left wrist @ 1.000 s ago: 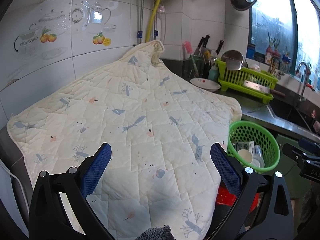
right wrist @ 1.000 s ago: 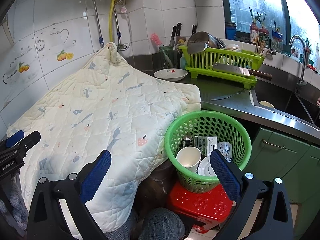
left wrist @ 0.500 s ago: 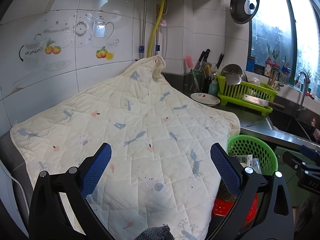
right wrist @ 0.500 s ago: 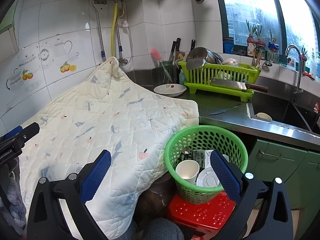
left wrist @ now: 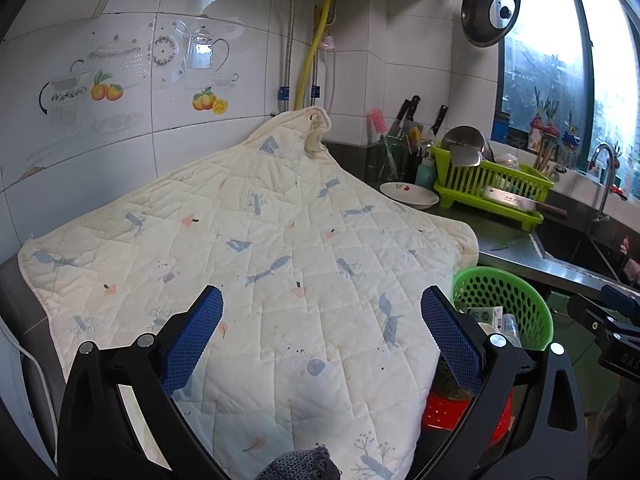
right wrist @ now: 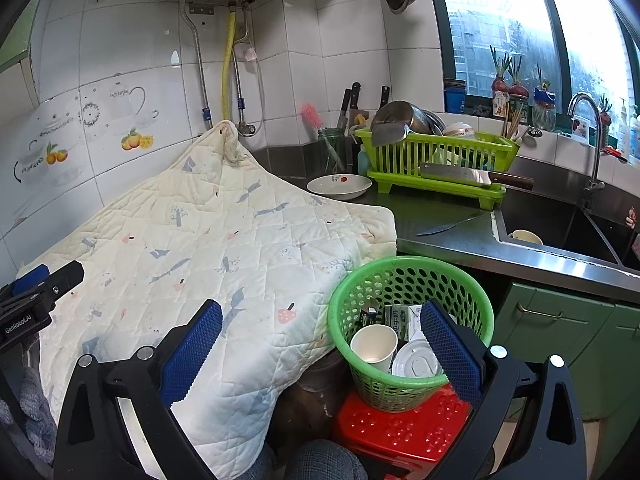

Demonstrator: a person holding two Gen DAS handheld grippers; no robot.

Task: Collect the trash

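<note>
Everywhere across the near counter, a quilted cream cloth (left wrist: 280, 264), draped from the wall pipes down over the front edge and hiding whatever lies beneath. Just beside its right corner, a green basket (right wrist: 408, 280) on a red stool (right wrist: 396, 428), holding the trash: a paper cup (right wrist: 374, 344), a white lid (right wrist: 416, 364) and a small carton (right wrist: 400, 316) against the far wall. Beyond, on the dark counter, a white bowl (right wrist: 340, 186), a green dish rack (right wrist: 436, 160) with a cleaver (right wrist: 460, 174) laid along its front, a loose knife (right wrist: 448, 226), then a sink (right wrist: 560, 232) with a cup in it. Left gripper (left wrist: 320, 336) hovering over the cloth, jaws spread wide, nothing between the blue pads. Right gripper (right wrist: 320, 344) likewise spread and empty, right pad overlapping the basket's near rim in view, left pad over the cloth. Between basket and cloth, a dark rounded pot-like shape, mostly hidden. Compared with a second ago, both cameras raised and pulled back: more upper wall and water heater visible, basket lower in frame, contents unchanged.
</note>
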